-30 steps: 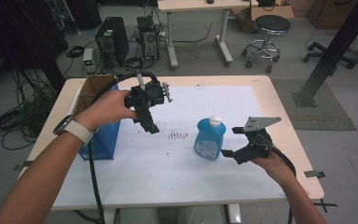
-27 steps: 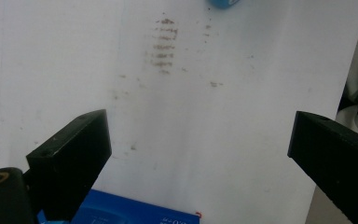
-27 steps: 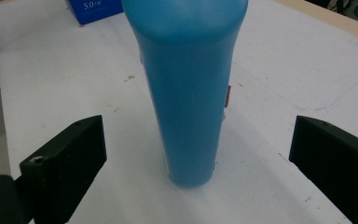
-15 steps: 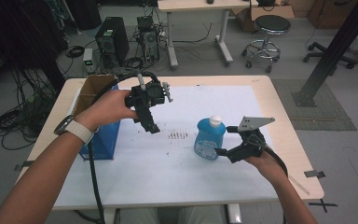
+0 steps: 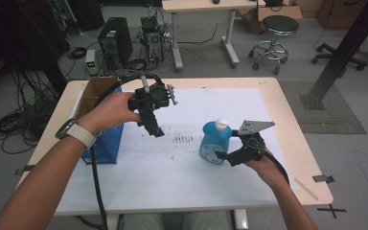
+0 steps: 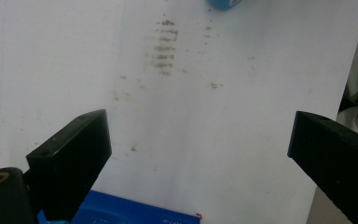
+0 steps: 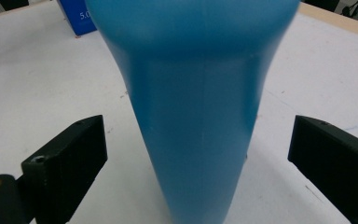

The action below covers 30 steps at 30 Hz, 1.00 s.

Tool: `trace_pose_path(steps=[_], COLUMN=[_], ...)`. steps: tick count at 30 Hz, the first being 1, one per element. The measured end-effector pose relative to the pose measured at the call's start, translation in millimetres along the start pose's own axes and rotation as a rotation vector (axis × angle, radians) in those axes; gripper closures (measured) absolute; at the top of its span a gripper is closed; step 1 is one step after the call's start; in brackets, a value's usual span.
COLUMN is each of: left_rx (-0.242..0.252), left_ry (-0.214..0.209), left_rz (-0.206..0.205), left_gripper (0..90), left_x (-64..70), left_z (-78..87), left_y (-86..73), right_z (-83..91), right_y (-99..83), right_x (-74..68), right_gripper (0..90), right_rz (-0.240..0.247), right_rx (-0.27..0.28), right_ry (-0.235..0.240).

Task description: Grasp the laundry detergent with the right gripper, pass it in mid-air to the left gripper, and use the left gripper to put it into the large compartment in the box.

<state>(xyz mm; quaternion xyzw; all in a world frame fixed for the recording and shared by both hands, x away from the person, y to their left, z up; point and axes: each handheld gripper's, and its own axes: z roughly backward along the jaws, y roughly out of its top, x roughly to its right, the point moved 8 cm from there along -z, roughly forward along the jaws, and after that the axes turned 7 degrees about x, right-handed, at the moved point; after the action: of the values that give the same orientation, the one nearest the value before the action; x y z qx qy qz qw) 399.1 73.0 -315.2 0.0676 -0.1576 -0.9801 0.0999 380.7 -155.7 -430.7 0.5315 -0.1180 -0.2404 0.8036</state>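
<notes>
Reaching tool: the right tool (image 5: 227,155) sits low over the bench at the blue bottle's right side, jaws spread wide on either side of the bottle body, neither one touching it.
Bottle: the blue bottle (image 5: 214,143) stands upright with its white cap (image 5: 221,124) on, on the white sheet (image 5: 187,182), right of the middle; in the right gripper view its body (image 7: 196,107) rises between the two jaws with open gaps on both sides.
Raised tool: the left tool (image 5: 154,128) is held above the bench near the far left, tilted down toward the sheet, jaws wide apart and holding nothing; its cable (image 5: 95,182) trails down along the forearm.
Box: a blue box (image 5: 106,146) with open cardboard flaps stands by the bench's left edge, just beside the left hand (image 5: 110,111).
Marks: a patch of dark smudges (image 5: 183,139) lies on the sheet between box and bottle.
Open room: bare sheet spreads in front of the bottle to the near edge, and behind it to the far edge.
Edges: the sheet stops short of the bench (image 5: 297,120) on the right, leaving a wooden strip; the right hand (image 5: 263,165) is over that side.
</notes>
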Motion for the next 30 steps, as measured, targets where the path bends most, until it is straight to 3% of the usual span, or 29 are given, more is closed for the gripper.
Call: trace_pose_path(steps=[13, 30], left_rx=[-0.003, 0.002], left_ry=[0.002, 0.003], left_rz=[0.005, 0.002], left_gripper=[6.4, 6.6], left_x=[0.3, 0.1], left_z=[0.0, -0.4], left_y=[-0.7, 0.4], right_z=[-13.1, -14.8], right_y=[4.0, 1.5], right_x=[-0.5, 0.9], right_gripper=[5.7, 15.8], right_rz=[-0.015, -0.023], right_rx=[0.043, 0.063], right_ry=[0.004, -0.004])
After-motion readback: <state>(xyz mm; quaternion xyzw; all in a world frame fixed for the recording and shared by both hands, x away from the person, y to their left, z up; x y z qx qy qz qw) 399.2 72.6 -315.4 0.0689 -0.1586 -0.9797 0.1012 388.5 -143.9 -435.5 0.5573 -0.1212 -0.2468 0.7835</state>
